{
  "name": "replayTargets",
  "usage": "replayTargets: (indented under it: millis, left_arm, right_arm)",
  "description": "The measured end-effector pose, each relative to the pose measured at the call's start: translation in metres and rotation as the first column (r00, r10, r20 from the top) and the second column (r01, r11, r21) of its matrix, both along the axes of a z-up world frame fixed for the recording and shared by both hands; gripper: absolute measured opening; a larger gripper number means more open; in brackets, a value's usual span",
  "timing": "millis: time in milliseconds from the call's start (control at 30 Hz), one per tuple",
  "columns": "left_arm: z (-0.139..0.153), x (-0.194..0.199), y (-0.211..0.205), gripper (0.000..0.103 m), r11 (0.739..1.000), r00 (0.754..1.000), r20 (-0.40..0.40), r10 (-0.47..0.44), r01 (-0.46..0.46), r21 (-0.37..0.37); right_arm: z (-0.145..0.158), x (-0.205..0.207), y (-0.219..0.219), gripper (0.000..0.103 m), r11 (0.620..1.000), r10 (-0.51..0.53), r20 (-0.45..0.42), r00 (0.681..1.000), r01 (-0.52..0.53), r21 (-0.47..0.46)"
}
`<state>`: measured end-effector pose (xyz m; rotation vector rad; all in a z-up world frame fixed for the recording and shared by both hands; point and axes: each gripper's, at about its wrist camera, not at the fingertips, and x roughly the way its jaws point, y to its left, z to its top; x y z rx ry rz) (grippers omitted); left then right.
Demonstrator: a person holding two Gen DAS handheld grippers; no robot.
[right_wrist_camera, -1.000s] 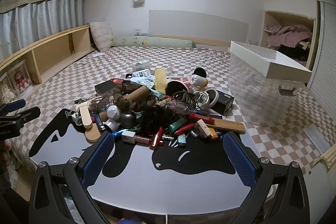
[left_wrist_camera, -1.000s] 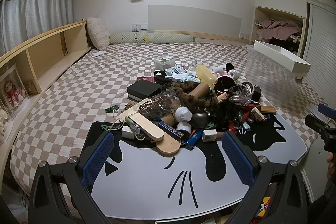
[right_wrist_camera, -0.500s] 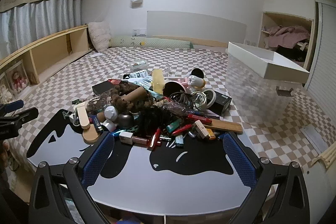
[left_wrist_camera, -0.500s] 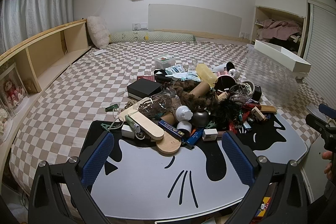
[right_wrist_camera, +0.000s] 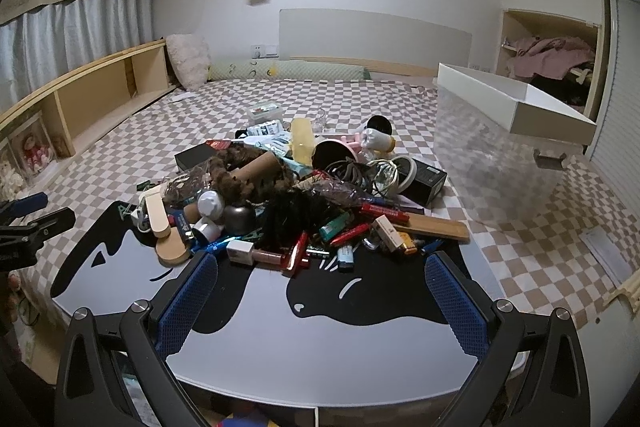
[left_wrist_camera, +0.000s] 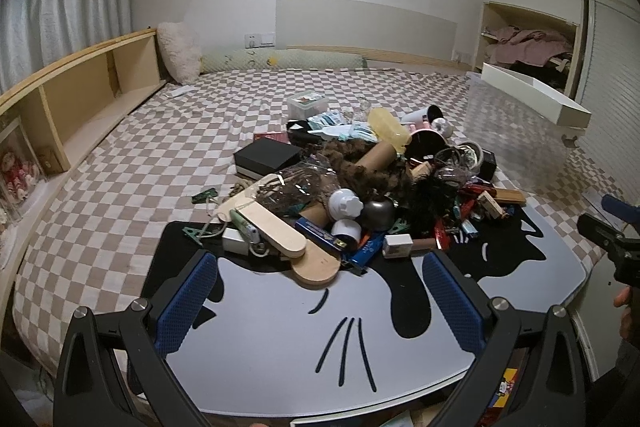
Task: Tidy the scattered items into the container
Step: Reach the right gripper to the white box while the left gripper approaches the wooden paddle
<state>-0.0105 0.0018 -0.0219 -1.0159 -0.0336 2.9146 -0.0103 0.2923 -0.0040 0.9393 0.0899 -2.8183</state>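
A heap of scattered items [left_wrist_camera: 360, 183] [right_wrist_camera: 304, 195] lies where the cat-print mat [left_wrist_camera: 280, 347] [right_wrist_camera: 280, 327] meets the checkered bed: wooden paddles [left_wrist_camera: 276, 227], a cardboard tube [right_wrist_camera: 256, 167], a black box [left_wrist_camera: 268, 157], lighters, cables and a dark fluffy piece. A clear storage bin with a white rim [left_wrist_camera: 532, 131] [right_wrist_camera: 508, 131] stands to the right of the heap. My left gripper [left_wrist_camera: 320, 291] hovers open over the mat's near part, short of the heap. My right gripper [right_wrist_camera: 320, 291] is open too, nothing between its blue pads.
A wooden shelf [left_wrist_camera: 80, 99] runs along the bed's left side, holding a framed picture [left_wrist_camera: 16, 167]. A pillow [left_wrist_camera: 178, 53] and a bolster [left_wrist_camera: 280, 61] lie by the headboard. An open closet with clothes [right_wrist_camera: 552, 63] is at the far right.
Both grippers have shifted only slightly; the heap sits a touch lower and nearer in the right wrist view. Nothing was taken hold of or moved.
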Motion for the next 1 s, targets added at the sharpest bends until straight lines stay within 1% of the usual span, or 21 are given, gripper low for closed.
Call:
replayTargets:
  millis: [200, 400, 533, 667, 800, 900, 1000]
  left_arm:
    - [-0.013, -0.008, 0.004, 0.103, 0.999, 0.998, 0.051, -0.034, 0.033, 0.008]
    - [-0.04, -0.019, 0.013, 0.103, 0.997, 0.988, 0.136, -0.076, 0.079, -0.015]
    - [-0.056, -0.025, 0.016, 0.103, 0.996, 0.98, 0.184, -0.081, 0.086, -0.024]
    - [-0.073, -0.033, 0.006, 0.103, 0.998, 0.968, 0.243, -0.061, 0.058, 0.019]
    - [-0.087, -0.04, -0.011, 0.103, 0.996, 0.956, 0.293, -0.021, -0.004, 0.085]
    - [-0.093, -0.044, -0.019, 0.103, 0.993, 0.951, 0.309, 0.011, -0.046, 0.106]
    - [-0.098, -0.048, -0.023, 0.103, 0.991, 0.945, 0.324, 0.031, -0.072, 0.114]
  right_arm:
    - [-0.012, -0.005, 0.0, 0.103, 1.0, 0.012, 0.035, 0.999, -0.012, -0.002]
    - [-0.029, -0.012, 0.001, 0.103, 1.0, 0.024, 0.088, 0.996, -0.024, -0.005]
    - [-0.043, -0.018, 0.002, 0.103, 0.999, 0.034, 0.128, 0.991, -0.033, -0.008]
    - [-0.062, -0.026, 0.003, 0.103, 0.999, 0.037, 0.187, 0.982, -0.034, -0.02]
    - [-0.084, -0.034, 0.006, 0.102, 0.999, 0.047, 0.258, 0.965, -0.042, -0.026]
    - [-0.097, -0.038, 0.008, 0.091, 0.999, 0.051, 0.3, 0.953, -0.045, -0.028]
    - [-0.11, -0.045, 0.013, 0.09, 0.998, 0.055, 0.344, 0.937, -0.04, -0.052]
